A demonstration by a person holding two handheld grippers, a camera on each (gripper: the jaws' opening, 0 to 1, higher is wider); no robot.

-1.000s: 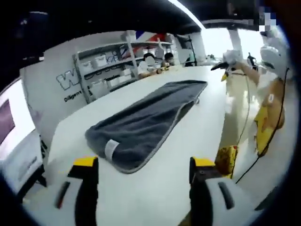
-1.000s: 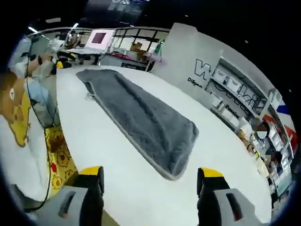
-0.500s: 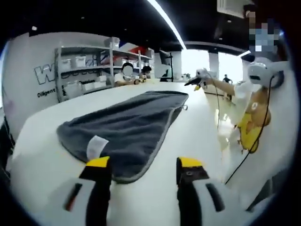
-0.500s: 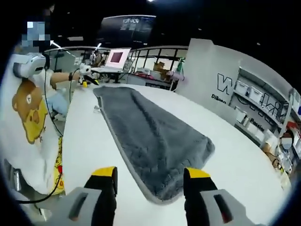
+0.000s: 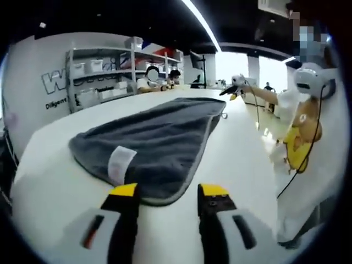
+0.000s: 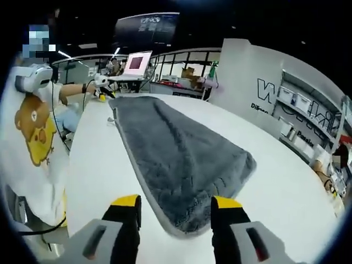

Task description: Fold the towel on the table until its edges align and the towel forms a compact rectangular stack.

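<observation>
Each hand-held gripper, left (image 5: 165, 193) and right (image 6: 175, 203), sits open at opposite short ends of the towel (image 5: 148, 140); its long axis runs straight away from both.

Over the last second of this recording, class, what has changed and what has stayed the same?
Both grippers have closed in on the grey towel: the left gripper now straddles one short end's corner, the right gripper the other end's. Both sets of jaws look narrower but are open, gripping nothing. The towel lies flat and unfolded on the white table, as before.
</observation>
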